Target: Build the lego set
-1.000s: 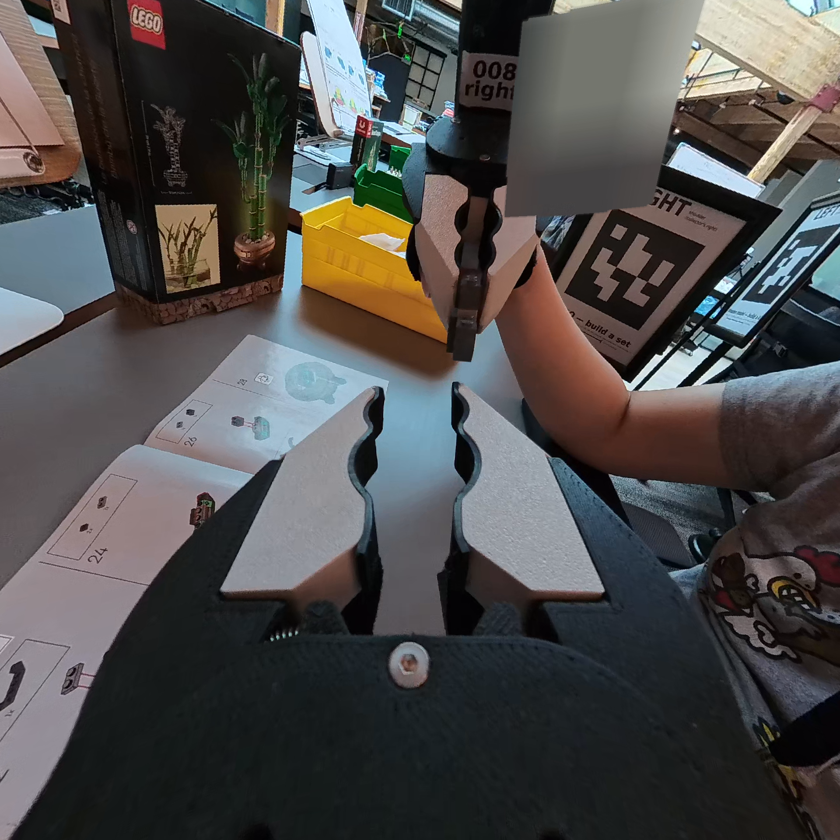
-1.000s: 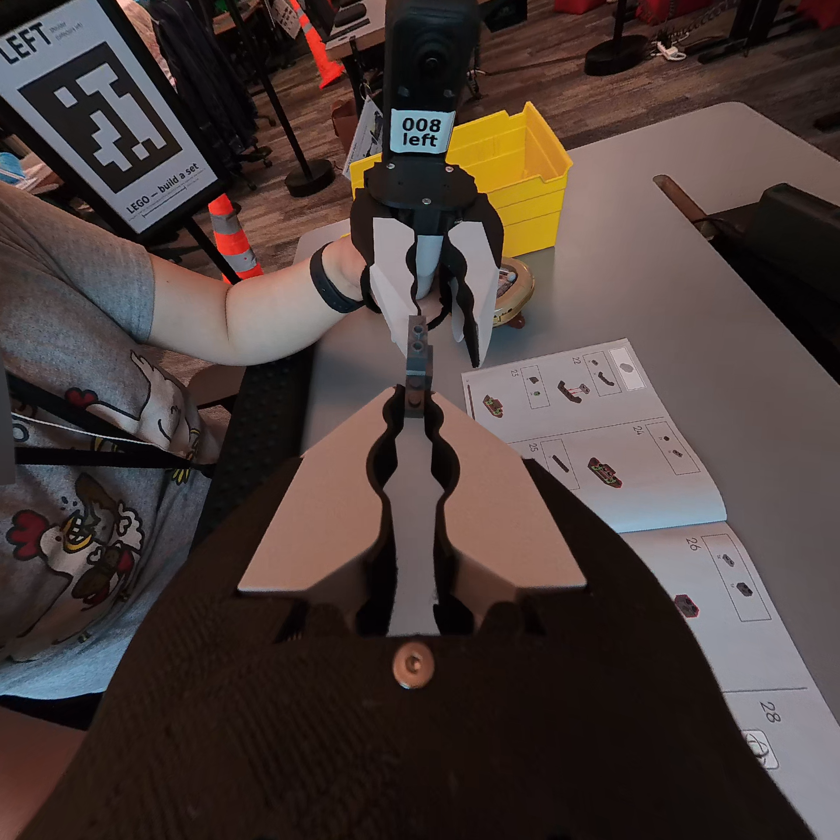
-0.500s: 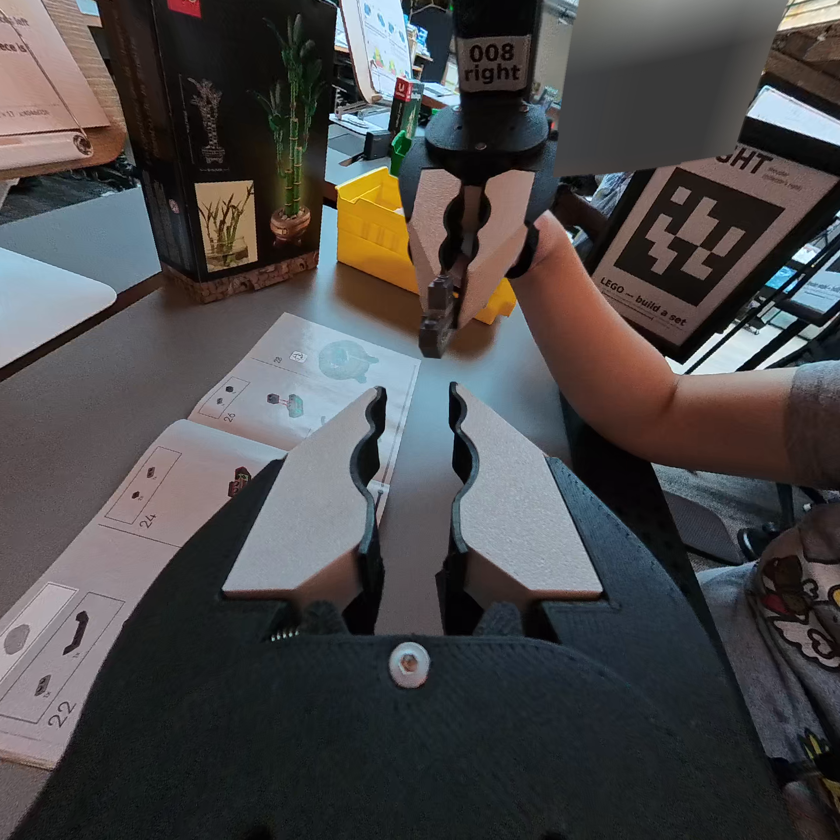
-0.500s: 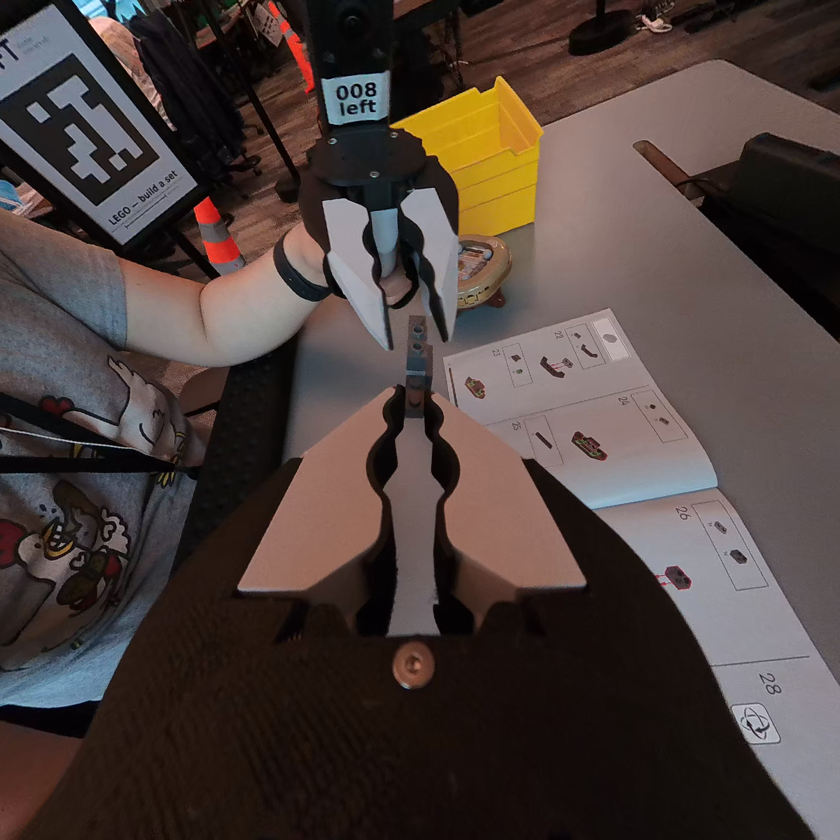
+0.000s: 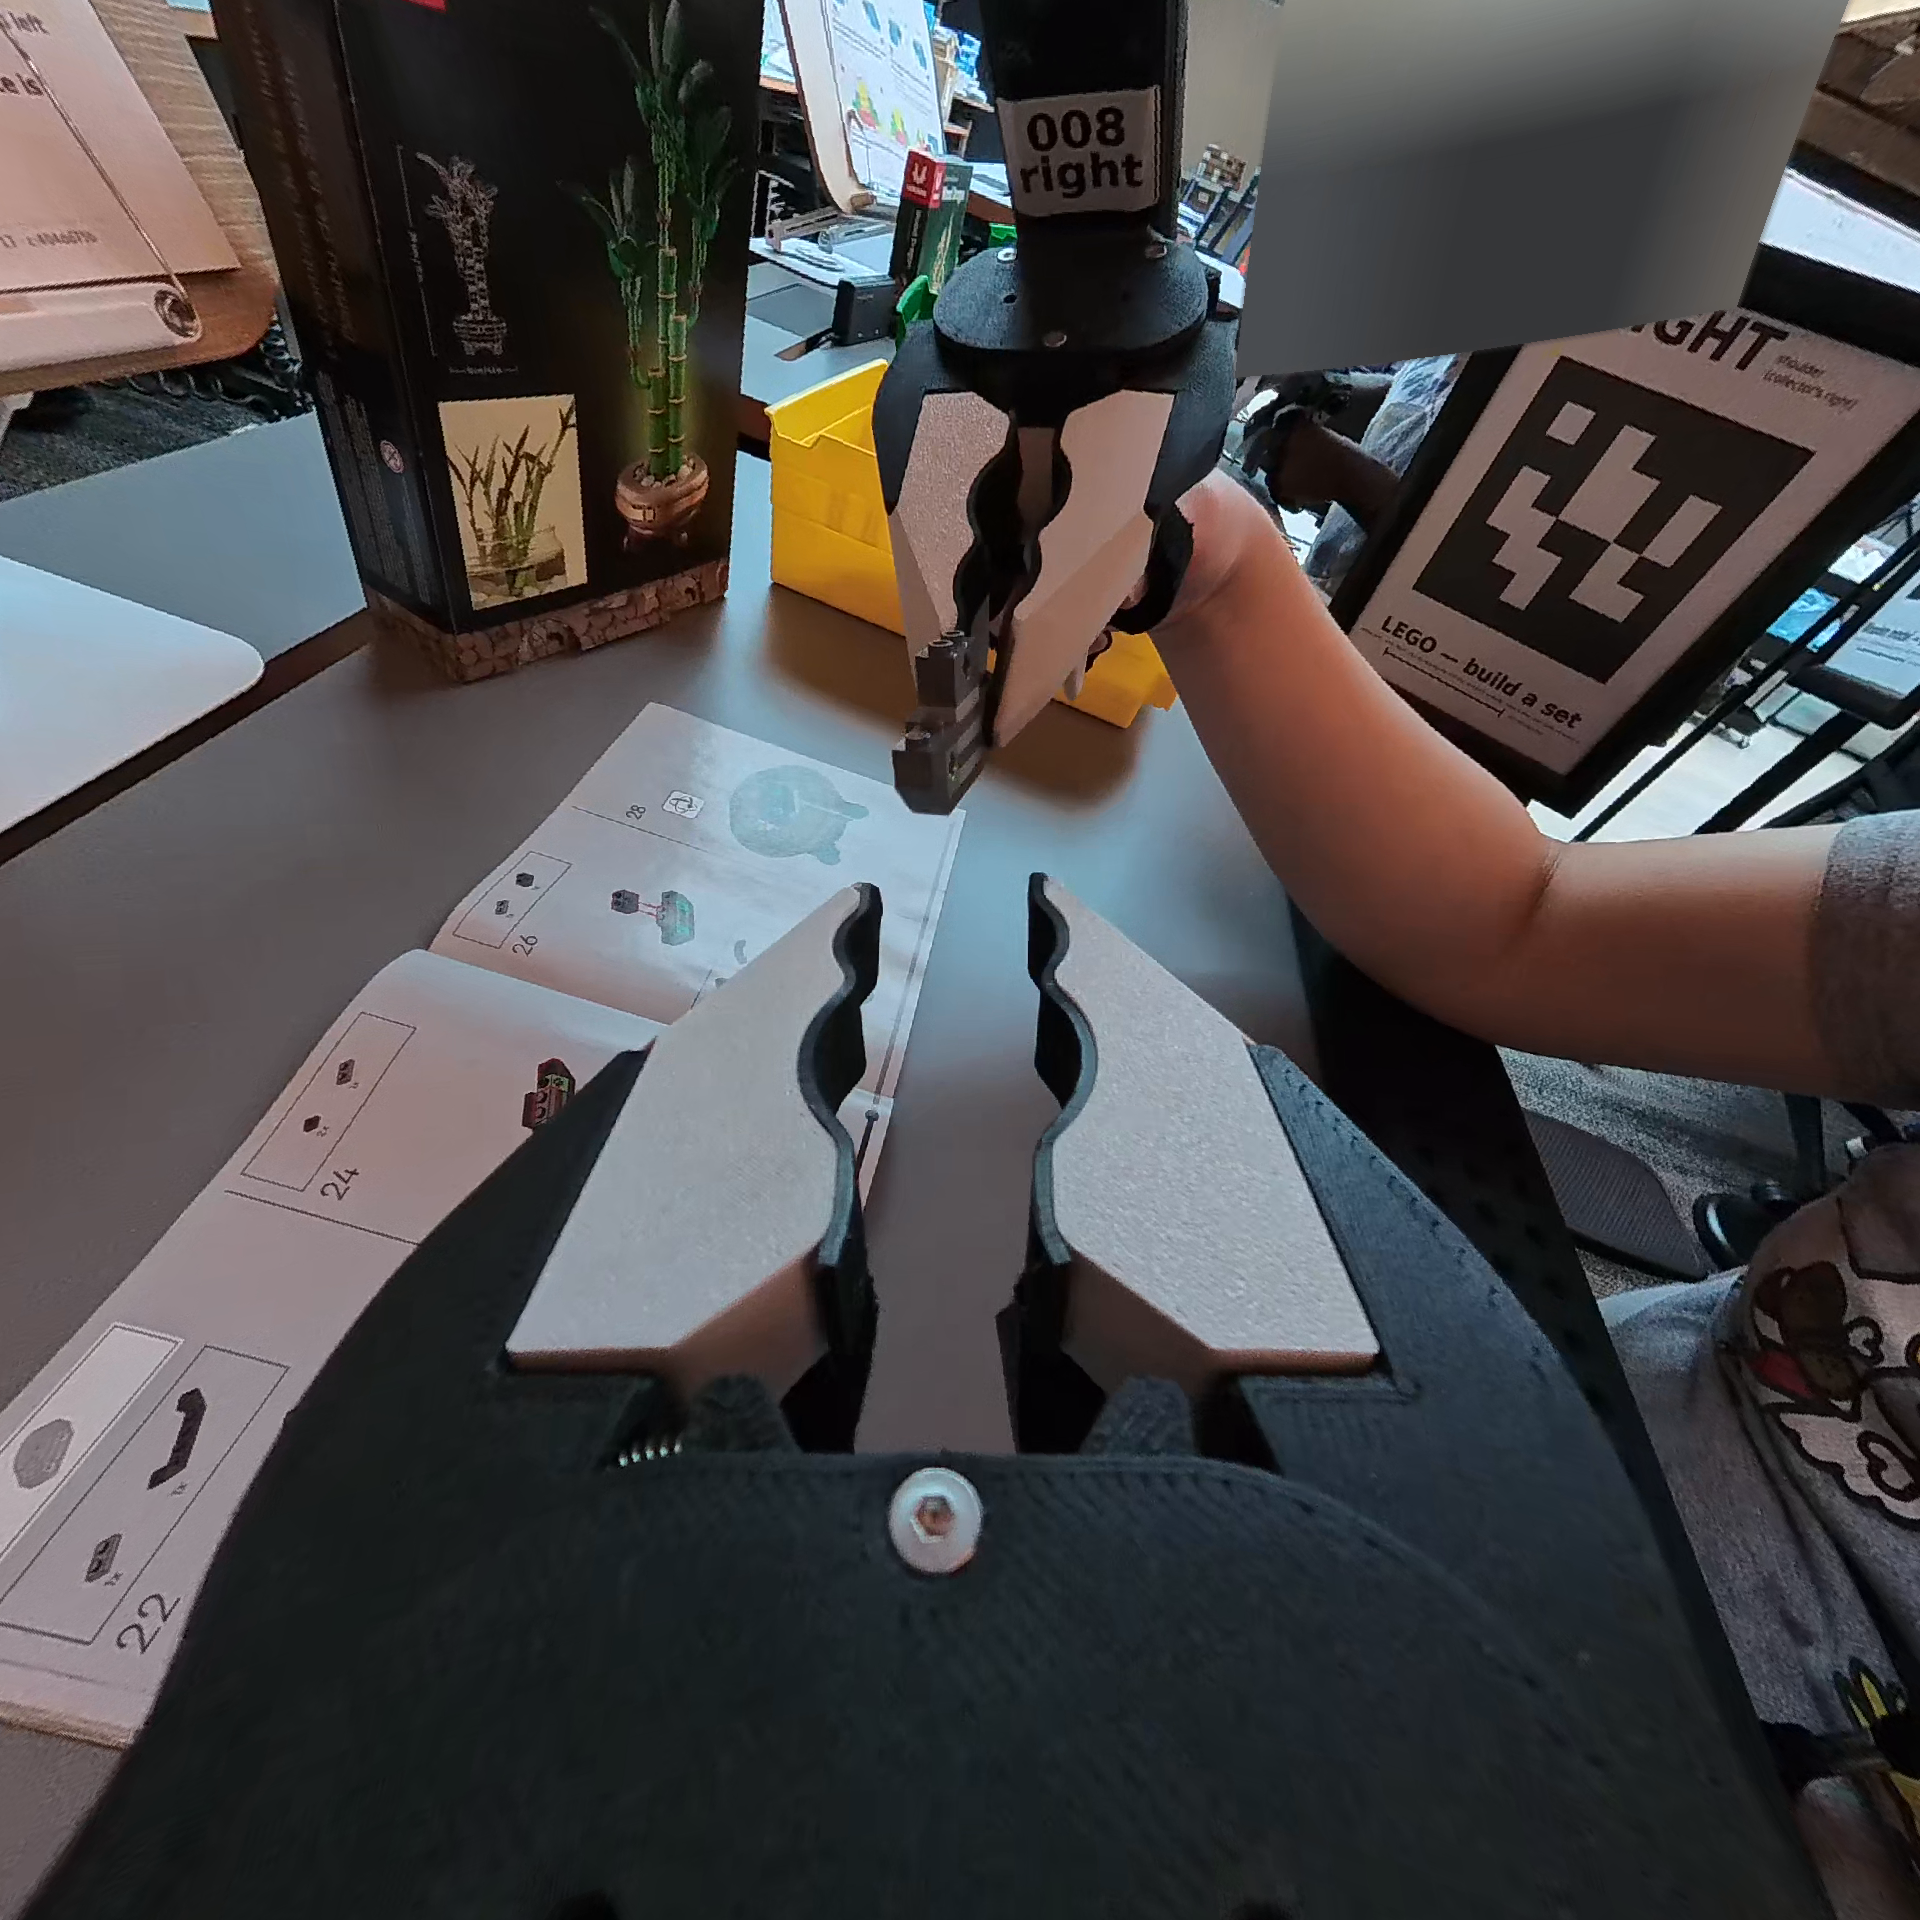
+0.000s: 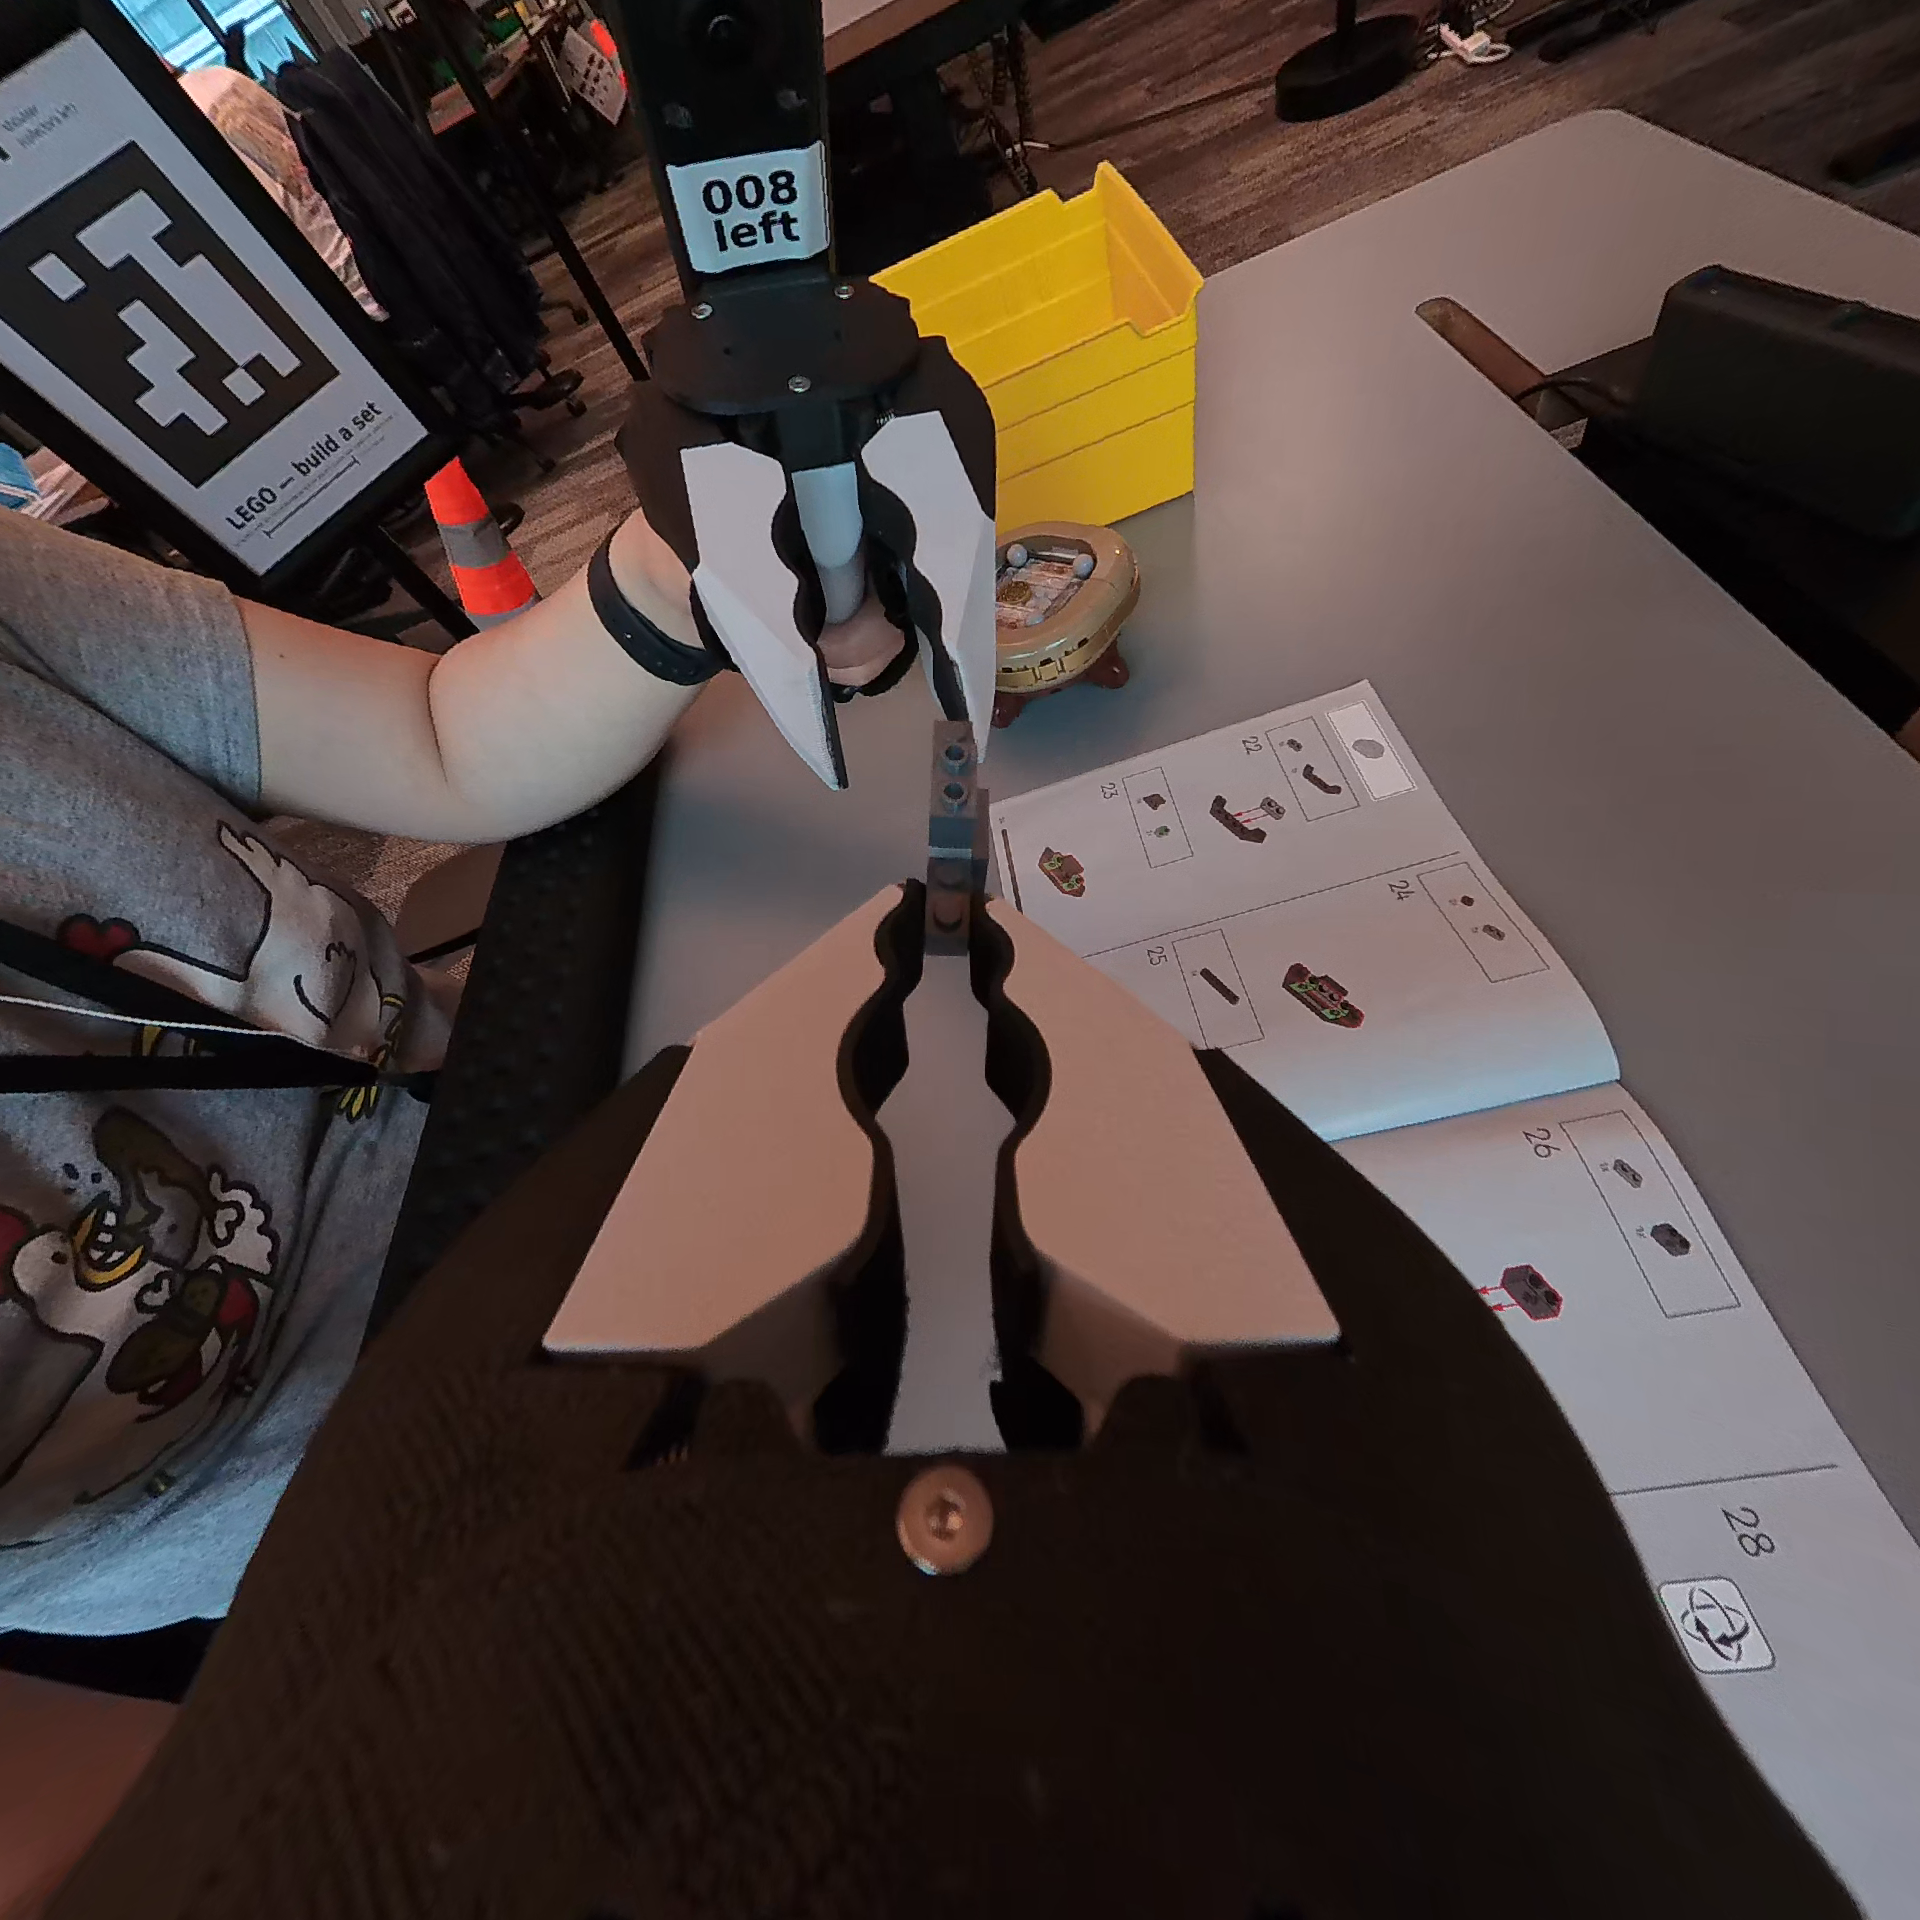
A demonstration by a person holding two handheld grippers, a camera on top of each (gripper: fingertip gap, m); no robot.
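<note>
Dark grey brick assembly [image 6: 954,831]: small stack of studded pieces, pinched at its near end between the tips of the right tongs [image 6: 943,914], held in the air above the desk [image 6: 1403,582] and the open instruction booklet [image 6: 1299,935]. Right tongs: closed on the assembly, pointing down and toward the left tongs in the left wrist view, with a bare forearm [image 5: 1455,883] reaching in from the right. Left tongs [image 5: 945,914]: spread apart, empty, facing the right pair; in the right wrist view one tip lies just beside the assembly's far end, contact not discernible. Left wrist view only: tall dark set box [image 5: 520,343] with a bamboo picture, standing on the desk beyond the booklet. Right wrist view only: round tan and brown brick-built pot base [image 6: 1060,613] on the desk just in front of the yellow bin [image 6: 1070,343], and an orange cone [image 6: 473,551] on the floor. Change from one second ago: the assembly now shows in the left wrist view tilted and side-on rather than edge-on, and the left tongs have shifted to the left of it in the right wrist view.
</note>
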